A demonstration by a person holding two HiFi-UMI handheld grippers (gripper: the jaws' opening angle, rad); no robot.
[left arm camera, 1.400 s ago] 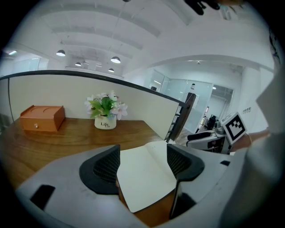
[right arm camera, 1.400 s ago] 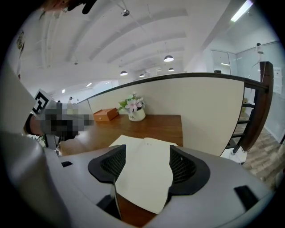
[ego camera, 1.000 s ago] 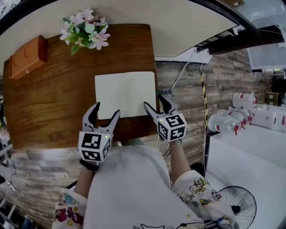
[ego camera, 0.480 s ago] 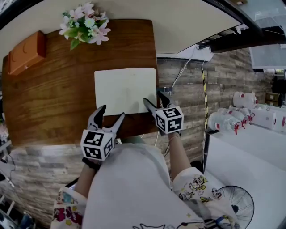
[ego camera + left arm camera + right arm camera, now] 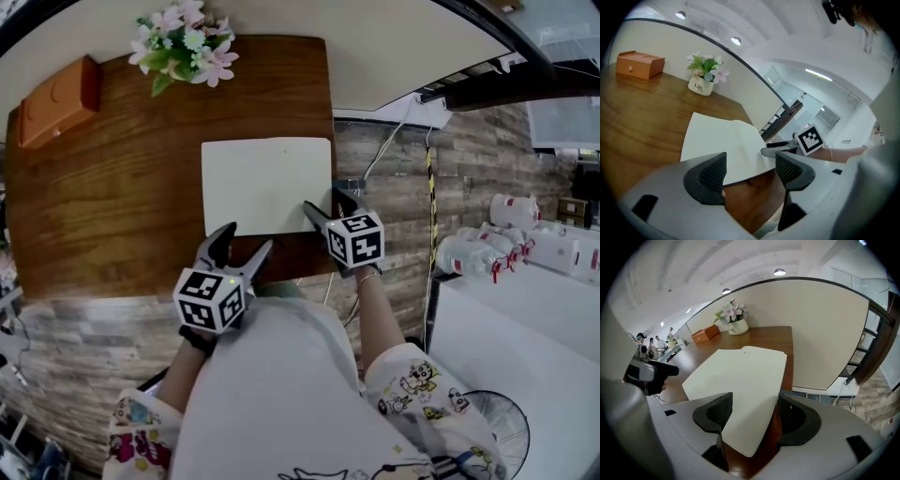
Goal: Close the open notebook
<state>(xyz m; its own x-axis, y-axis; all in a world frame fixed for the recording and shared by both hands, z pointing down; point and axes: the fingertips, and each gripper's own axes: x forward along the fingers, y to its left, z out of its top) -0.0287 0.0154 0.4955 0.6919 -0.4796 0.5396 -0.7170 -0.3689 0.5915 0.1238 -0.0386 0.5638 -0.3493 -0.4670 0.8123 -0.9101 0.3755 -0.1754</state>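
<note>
Left gripper (image 5: pixel 248 236) hovers at the near edge of the brown wooden surface (image 5: pixel 112 206), fingers wide apart and holding nothing. Right gripper (image 5: pixel 322 199), fingers spread too, has the near right corner of the open cream-paged notebook (image 5: pixel 267 185) between them. The notebook lies flat. Beyond it stand a white pot of pink flowers (image 5: pixel 183 52) and an orange wooden box (image 5: pixel 56 111).
</note>
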